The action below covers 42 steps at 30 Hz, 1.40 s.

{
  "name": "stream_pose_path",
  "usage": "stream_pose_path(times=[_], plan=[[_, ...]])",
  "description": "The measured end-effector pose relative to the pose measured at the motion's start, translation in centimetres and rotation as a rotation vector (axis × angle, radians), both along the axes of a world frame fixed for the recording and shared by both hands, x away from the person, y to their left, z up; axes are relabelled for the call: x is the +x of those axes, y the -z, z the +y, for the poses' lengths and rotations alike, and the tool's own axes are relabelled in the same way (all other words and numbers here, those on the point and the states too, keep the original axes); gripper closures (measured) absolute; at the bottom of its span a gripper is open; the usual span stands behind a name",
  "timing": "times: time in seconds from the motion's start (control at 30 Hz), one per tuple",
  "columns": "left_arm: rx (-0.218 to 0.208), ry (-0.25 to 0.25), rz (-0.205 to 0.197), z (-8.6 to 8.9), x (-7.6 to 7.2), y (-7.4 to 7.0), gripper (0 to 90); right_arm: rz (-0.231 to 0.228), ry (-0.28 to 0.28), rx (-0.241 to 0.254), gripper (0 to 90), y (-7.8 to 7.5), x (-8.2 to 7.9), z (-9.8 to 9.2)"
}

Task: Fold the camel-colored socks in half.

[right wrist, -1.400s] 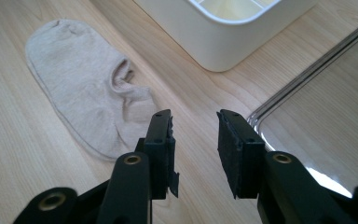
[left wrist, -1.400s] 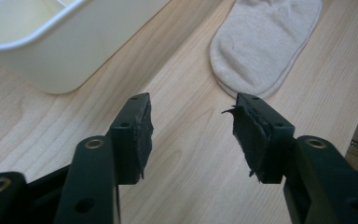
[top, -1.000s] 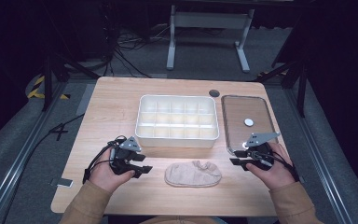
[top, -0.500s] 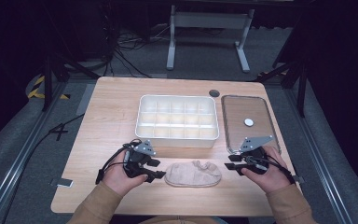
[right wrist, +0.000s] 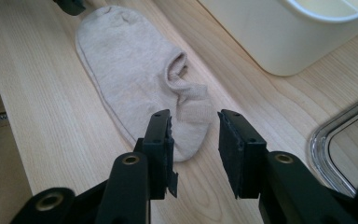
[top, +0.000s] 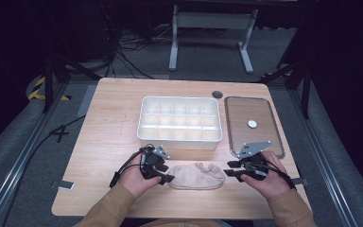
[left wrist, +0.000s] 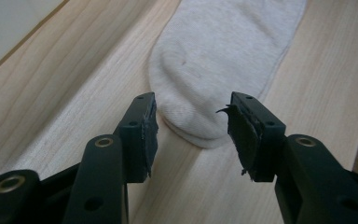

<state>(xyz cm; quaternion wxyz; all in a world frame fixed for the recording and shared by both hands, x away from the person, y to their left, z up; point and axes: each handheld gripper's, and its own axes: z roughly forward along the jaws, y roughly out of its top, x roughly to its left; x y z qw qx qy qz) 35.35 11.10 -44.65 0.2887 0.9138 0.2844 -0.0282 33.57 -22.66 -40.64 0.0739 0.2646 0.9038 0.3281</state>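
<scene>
A beige low-cut sock [top: 196, 175] lay flat on the wooden bench [top: 108, 127], close to the near edge and just in front of a white divided box [top: 179, 124]. To the right of the box sat a clear lid [top: 253, 124] with a small white knob at its middle.

The left gripper [top: 166, 171] was at the sock's left end. Seen from the left gripper view, its jaws stood apart on either side of the rounded toe, the pads [left wrist: 150, 135] not pressing the fabric; they had just been closing a little, with the toe tip between them.

The right gripper [top: 229, 169] was at the sock's right end. In the right gripper view its jaws stood partly apart just above the heel and cuff, holding nothing. Each gripper was held in a hand, with tan sleeves reaching in from the near edge.
</scene>
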Motion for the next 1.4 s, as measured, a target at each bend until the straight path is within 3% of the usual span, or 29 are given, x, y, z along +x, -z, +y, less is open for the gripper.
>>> stream_pose_path(times=[0.37, 0.63, 0.8, 0.93, 1.1, 1.4], plan=[[0.037, 0.020, 0.003, -1.0, 0.0, 0.9, 54.9, 0.009, -0.005, -0.003, 64.4, 0.4, -0.2, 0.3], [0.042, 0.009, 0.017, -0.9, -0.2, 0.8, 81.5, 0.015, -0.011, 0.008, 66.6, 0.6, -0.3, 0.6], [0.046, 0.010, 0.003, -0.9, -0.3, 0.6, 84.5, 0.023, -0.018, -0.002, 80.5, 0.8, -0.2, 0.8], [0.036, 0.011, -0.008, -0.8, -0.5, 0.4, 85.4, 0.050, -0.025, 0.030, 88.9, 1.1, -0.1, 0.8], [0.014, 0.005, -0.021, -0.5, -0.6, -0.2, 85.8, 0.054, -0.040, 0.065, 89.4, 1.4, -0.1, 1.5], [-0.056, -0.019, -0.006, 0.7, -0.5, -1.2, 86.1, 0.074, -0.055, 0.075, 89.4, 2.8, 0.1, 2.7]])
